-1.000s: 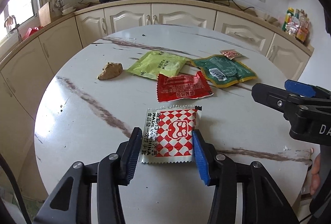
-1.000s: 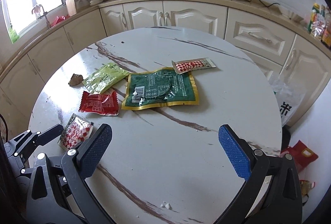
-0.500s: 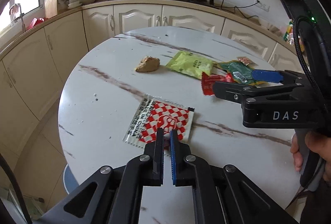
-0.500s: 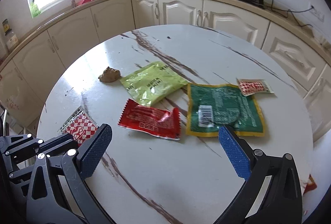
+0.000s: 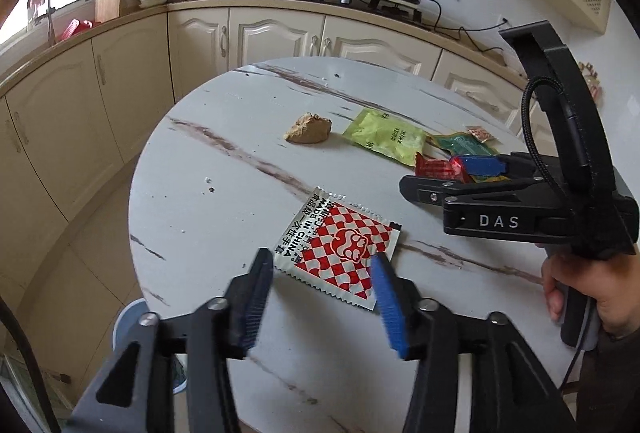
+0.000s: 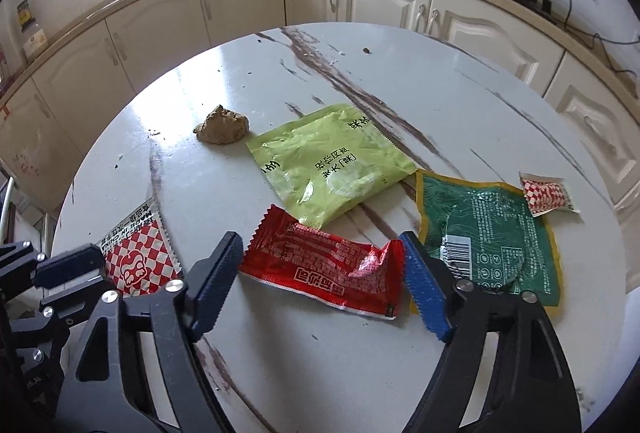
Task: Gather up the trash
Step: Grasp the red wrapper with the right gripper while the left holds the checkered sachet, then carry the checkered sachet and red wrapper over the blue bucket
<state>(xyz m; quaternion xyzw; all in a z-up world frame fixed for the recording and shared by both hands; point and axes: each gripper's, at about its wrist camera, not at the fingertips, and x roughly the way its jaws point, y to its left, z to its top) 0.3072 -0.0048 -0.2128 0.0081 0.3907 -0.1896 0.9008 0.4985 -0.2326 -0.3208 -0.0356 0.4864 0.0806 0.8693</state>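
Red wrapper [image 6: 326, 267] lies between closing right gripper [image 6: 320, 283] jaws.

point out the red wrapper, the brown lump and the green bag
red wrapper [image 6: 324, 269], right wrist view, middle of its face
brown lump [image 6: 222, 125], right wrist view, its centre
green bag [image 6: 496, 229], right wrist view, printed face

Checkered red-and-white packet [image 5: 338, 245] flat on the bench, between the left tool's [image 5: 320, 297] opening jaws. Crumpled red wrapper [image 6: 324, 261] flat between the right tool's [image 6: 320, 273] closing jaws. Beyond: yellow-green pouch [image 6: 328, 165], green pouch [image 6: 492, 233], small checkered sachet [image 6: 548, 197], brown lump [image 6: 222, 129].
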